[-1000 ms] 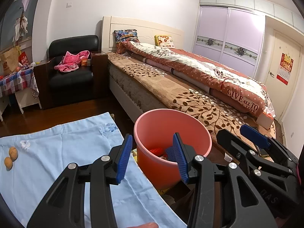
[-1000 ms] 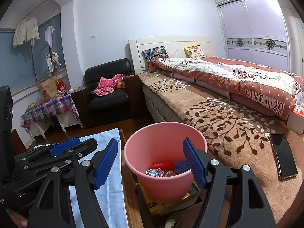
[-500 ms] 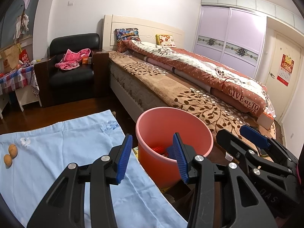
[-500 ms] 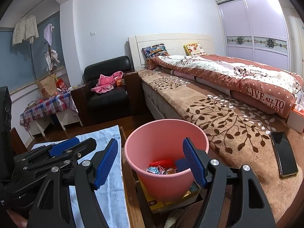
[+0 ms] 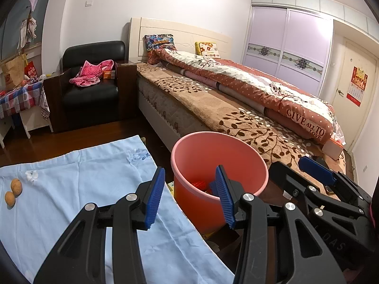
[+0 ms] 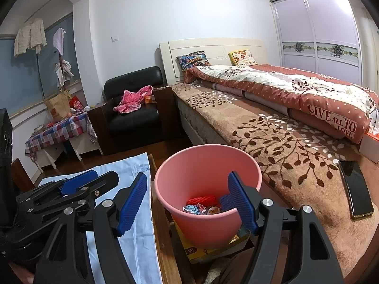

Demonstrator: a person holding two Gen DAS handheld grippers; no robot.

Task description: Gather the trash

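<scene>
Beside the bed [image 6: 272, 127], a pink bin [image 6: 206, 165] sits on a yellow box [image 6: 208, 248], holding a red wrapper [image 6: 201, 199] and a few crumpled packets [image 6: 196, 209]. Both the left gripper [image 5: 189, 201] and right gripper [image 6: 187, 201] hover before it, jaws apart and empty. Two walnuts [image 5: 13, 191] lie on the blue cloth [image 5: 83, 177].

Pink bin [image 6: 203, 165], light-blue cloth [image 5: 78, 177]

Pink bin [image 6: 208, 222] upright beside bed, wrappers [image 6: 201, 207] inside.
</scene>
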